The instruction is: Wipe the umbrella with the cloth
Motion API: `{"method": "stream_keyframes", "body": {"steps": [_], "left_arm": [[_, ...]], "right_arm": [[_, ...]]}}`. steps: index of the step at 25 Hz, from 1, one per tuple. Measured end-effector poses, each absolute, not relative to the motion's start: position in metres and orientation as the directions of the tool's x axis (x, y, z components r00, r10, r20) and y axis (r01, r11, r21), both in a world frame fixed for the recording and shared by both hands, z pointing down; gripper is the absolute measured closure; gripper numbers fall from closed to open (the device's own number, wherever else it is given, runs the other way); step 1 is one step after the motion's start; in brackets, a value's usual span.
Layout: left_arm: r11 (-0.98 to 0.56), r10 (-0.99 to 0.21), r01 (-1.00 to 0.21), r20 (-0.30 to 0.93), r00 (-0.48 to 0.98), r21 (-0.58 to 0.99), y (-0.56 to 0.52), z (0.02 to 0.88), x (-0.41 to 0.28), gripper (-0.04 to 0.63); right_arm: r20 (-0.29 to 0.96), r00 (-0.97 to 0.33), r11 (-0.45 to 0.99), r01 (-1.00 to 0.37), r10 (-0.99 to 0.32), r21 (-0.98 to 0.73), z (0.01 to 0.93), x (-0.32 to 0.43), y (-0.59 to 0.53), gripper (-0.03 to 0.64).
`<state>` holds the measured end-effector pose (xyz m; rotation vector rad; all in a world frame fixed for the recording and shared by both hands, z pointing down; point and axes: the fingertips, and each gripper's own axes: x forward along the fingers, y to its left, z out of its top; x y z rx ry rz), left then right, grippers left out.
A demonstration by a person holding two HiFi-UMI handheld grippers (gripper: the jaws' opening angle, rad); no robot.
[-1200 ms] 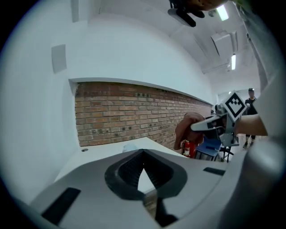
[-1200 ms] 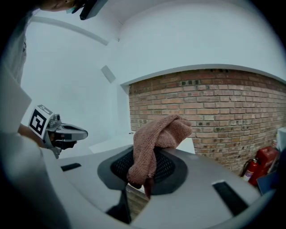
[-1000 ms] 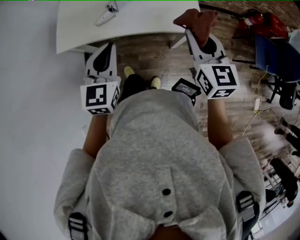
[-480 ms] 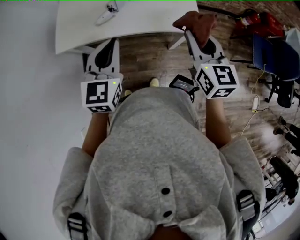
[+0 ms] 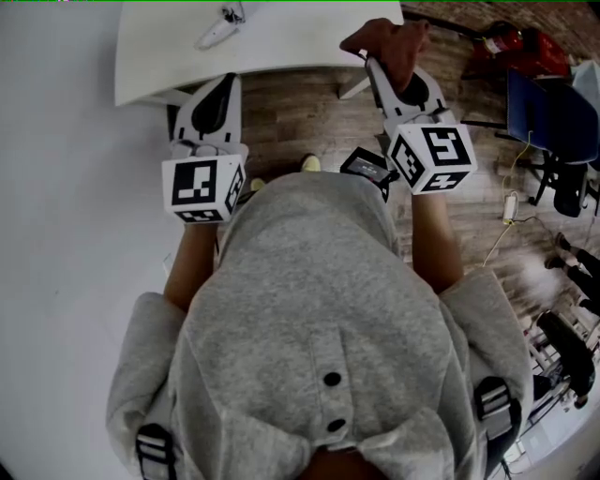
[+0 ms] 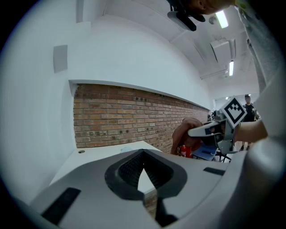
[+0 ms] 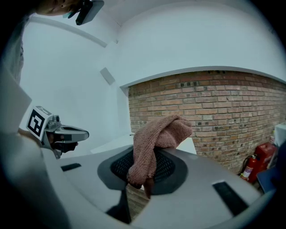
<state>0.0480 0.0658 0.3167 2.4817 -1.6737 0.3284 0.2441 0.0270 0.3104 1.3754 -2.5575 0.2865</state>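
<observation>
- Seen from the head view, a person in a grey hooded top (image 5: 319,319) stands at a white counter (image 5: 281,47) and holds one tool in each hand over a wooden floor (image 5: 300,112).
- The left tool (image 5: 223,84) points at the counter's near edge. In the left gripper view, the left tool (image 6: 143,166) has its jaws closed together at the tips with nothing between them.
- The right tool (image 5: 377,64) is held near the counter's right corner. In the right gripper view, the right tool (image 7: 144,167) has its jaws closed on a reddish-brown knitted cloth (image 7: 156,134).
- The cloth (image 5: 389,39) is pinched at its lower end. The rest bunches up above the jaws and flops over to the right.
- The umbrella (image 5: 223,23) is folded, pale and small in the view. It lies on the far part of the counter, ahead of the left tool and well apart from both tools and the cloth.
- A brick wall (image 7: 214,103) runs behind the counter.
- A red fire extinguisher (image 7: 252,165) stands on the floor to the right.
</observation>
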Motion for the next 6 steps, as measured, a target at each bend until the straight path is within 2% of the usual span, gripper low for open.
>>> {"method": "stream_keyframes", "body": {"steps": [6], "left_arm": [[-0.371, -0.899, -0.929, 0.257, 0.355, -0.015, 0.0731, 0.3219, 0.0532, 0.580]], "right_arm": [[0.299, -0.536, 0.544, -0.837, -0.790, -0.064, 0.3185, 0.2497, 0.0380, 0.537]]}}
